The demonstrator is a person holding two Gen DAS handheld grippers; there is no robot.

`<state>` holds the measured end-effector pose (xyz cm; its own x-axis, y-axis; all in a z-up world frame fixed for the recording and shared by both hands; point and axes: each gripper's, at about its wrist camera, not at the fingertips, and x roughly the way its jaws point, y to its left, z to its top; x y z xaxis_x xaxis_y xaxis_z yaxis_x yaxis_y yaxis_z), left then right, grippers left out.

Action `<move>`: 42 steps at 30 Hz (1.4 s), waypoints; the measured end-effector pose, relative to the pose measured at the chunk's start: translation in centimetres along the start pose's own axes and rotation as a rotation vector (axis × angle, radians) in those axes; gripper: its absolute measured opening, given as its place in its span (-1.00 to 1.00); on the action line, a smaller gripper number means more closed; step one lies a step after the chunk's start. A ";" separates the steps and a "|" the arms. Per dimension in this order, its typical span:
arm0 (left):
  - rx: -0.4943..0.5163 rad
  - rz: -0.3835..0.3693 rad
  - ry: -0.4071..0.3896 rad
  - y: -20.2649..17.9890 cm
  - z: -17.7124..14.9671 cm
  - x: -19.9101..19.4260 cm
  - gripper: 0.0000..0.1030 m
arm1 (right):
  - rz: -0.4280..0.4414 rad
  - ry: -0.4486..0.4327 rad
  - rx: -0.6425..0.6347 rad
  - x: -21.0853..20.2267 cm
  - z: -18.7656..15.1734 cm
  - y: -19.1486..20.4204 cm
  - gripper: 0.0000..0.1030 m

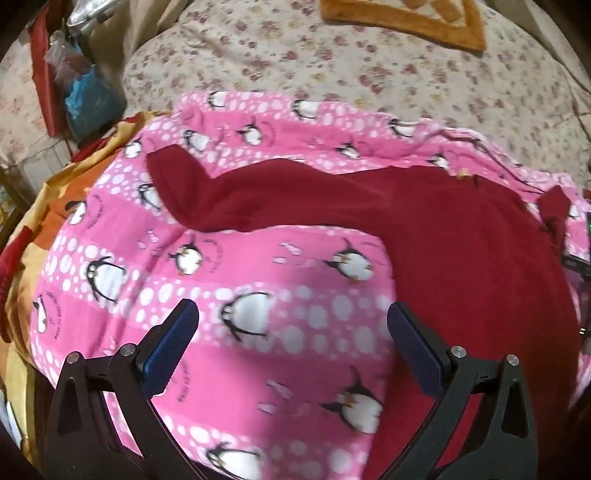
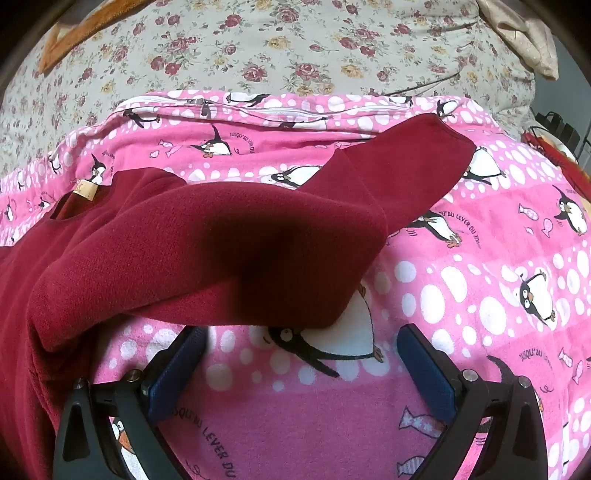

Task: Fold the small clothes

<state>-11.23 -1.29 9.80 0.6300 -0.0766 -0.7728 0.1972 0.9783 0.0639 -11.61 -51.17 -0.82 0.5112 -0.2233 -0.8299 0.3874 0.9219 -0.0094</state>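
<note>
A dark red sweater (image 1: pixel 436 236) lies spread on a pink penguin-print blanket (image 1: pixel 229 280). In the left wrist view its left sleeve (image 1: pixel 192 192) stretches out to the left. My left gripper (image 1: pixel 291 321) is open and empty, over the blanket just left of the sweater's body. In the right wrist view the sweater (image 2: pixel 184 251) has its right sleeve (image 2: pixel 399 166) angled up to the right, and its neck label (image 2: pixel 85 190) shows at the left. My right gripper (image 2: pixel 301 339) is open and empty, just below the sleeve's lower edge.
The pink blanket (image 2: pixel 480 295) lies on a floral bedsheet (image 2: pixel 258 48). An orange-bordered cloth (image 1: pixel 417 22) lies at the far side of the bed. An orange and yellow cloth (image 1: pixel 48 206) lies at the left. Bags and clutter (image 1: pixel 77 81) stand beyond the bed's left edge.
</note>
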 end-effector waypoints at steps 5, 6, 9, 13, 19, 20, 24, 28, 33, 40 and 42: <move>0.018 -0.062 -0.004 -1.8 0.0 -0.4 0.99 | 0.000 0.000 0.000 0.0 0.0 0.0 1.00; 0.022 -0.066 -0.007 -2.3 -0.1 -0.5 0.99 | 0.000 0.000 0.000 0.0 0.0 0.0 1.00; 0.040 -0.076 -0.007 -4.2 -0.7 -0.4 0.99 | 0.000 0.000 0.000 0.0 0.0 0.0 1.00; 0.056 -0.084 0.009 -6.0 -1.5 0.1 0.99 | 0.000 0.000 0.000 0.0 0.0 0.0 1.00; 0.070 -0.068 -0.006 -6.8 -1.9 0.1 0.99 | 0.001 -0.001 0.002 0.0 0.0 0.0 1.00; 0.069 -0.069 -0.003 -6.9 -2.0 0.1 0.99 | 0.000 -0.001 0.001 0.0 0.0 0.0 1.00; 0.070 -0.074 -0.008 -7.1 -2.2 -0.2 0.99 | 0.002 0.004 0.000 0.0 0.0 0.0 1.00; 0.077 -0.073 -0.018 -7.0 -2.4 -0.6 0.99 | 0.052 0.025 -0.022 -2.0 -1.4 -0.1 1.00; 0.056 -0.081 -0.017 -6.6 -2.4 -0.6 0.99 | 0.084 0.050 -0.054 -6.0 -4.2 -1.3 1.00; 0.039 -0.109 -0.018 -6.9 -2.2 -0.7 0.99 | 0.207 0.063 -0.002 -13.6 -6.8 -1.7 1.00; 0.036 -0.115 -0.017 -7.1 -2.1 -0.7 0.99 | 0.199 0.042 -0.026 -15.2 -6.7 -0.5 1.00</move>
<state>-14.65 -7.76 8.62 0.6146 -0.1915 -0.7653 0.2954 0.9554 -0.0018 -24.70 -46.13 8.03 0.5431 -0.0230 -0.8393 0.2620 0.9543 0.1435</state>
